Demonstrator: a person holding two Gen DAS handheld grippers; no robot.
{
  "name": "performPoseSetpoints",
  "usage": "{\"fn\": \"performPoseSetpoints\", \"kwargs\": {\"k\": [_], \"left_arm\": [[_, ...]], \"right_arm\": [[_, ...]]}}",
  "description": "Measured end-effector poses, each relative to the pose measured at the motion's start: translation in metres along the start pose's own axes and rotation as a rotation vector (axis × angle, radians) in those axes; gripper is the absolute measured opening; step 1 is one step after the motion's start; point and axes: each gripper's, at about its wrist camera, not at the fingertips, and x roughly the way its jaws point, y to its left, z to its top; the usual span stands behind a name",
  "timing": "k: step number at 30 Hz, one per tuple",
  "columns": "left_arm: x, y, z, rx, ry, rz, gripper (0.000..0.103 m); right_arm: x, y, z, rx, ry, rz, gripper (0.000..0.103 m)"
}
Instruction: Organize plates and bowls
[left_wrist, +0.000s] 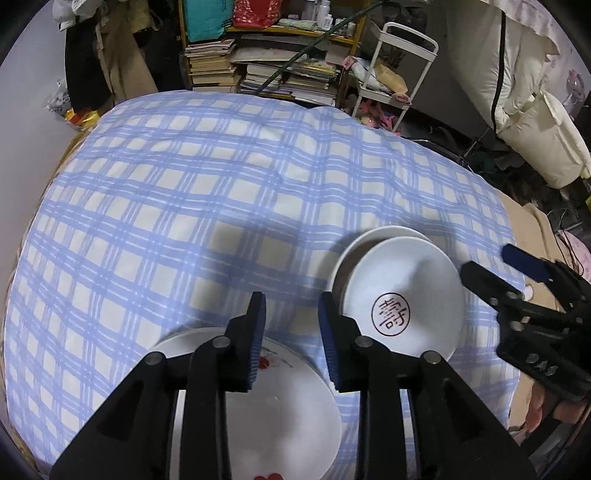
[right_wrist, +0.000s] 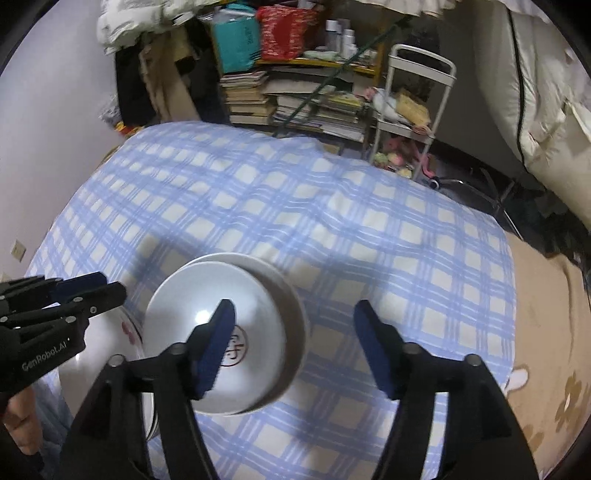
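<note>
White porcelain makes up the bowl with a round red character stamp on its floor; it sits nested in a second white bowl, whose rim shows behind it, and the pair rests on the blue-and-white checked cloth that covers the counter. Just beside the bowls, toward the left gripper's side, lies a stack of white plates, the top one painted with small red fruit; whether the stack touches the bowls cannot be told.

Above the plates hangs the left gripper, its blue-padded jaws a modest gap apart with nothing between them and clear of the plate surface below. The right gripper stands over the stamped bowl with its jaws spread wide: the left pad is seen against the inside of the bowl, the right pad against the cloth beyond the bowl's rim, and neither presses on the bowl, so it holds nothing. From the right wrist view the left gripper shows at the picture's left edge, with part of a hand under it.

Past the counter's far edge stand stacks of books under a yellow shelf, a white trolley and pale bedding at the right
</note>
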Motion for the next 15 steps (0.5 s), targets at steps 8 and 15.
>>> {"fn": "performPoseSetpoints", "kwargs": {"k": [8,15], "left_arm": [[0.009,0.015,0.004,-0.019,0.053,0.022,0.054],[0.019,0.020,0.001,-0.049,0.094,-0.011,0.064]], "right_arm": [[0.011,-0.029,-0.002,0.108,0.061,-0.004,0.102],[0.024,-0.042,-0.007,0.142,0.122,-0.029,0.102]]}}
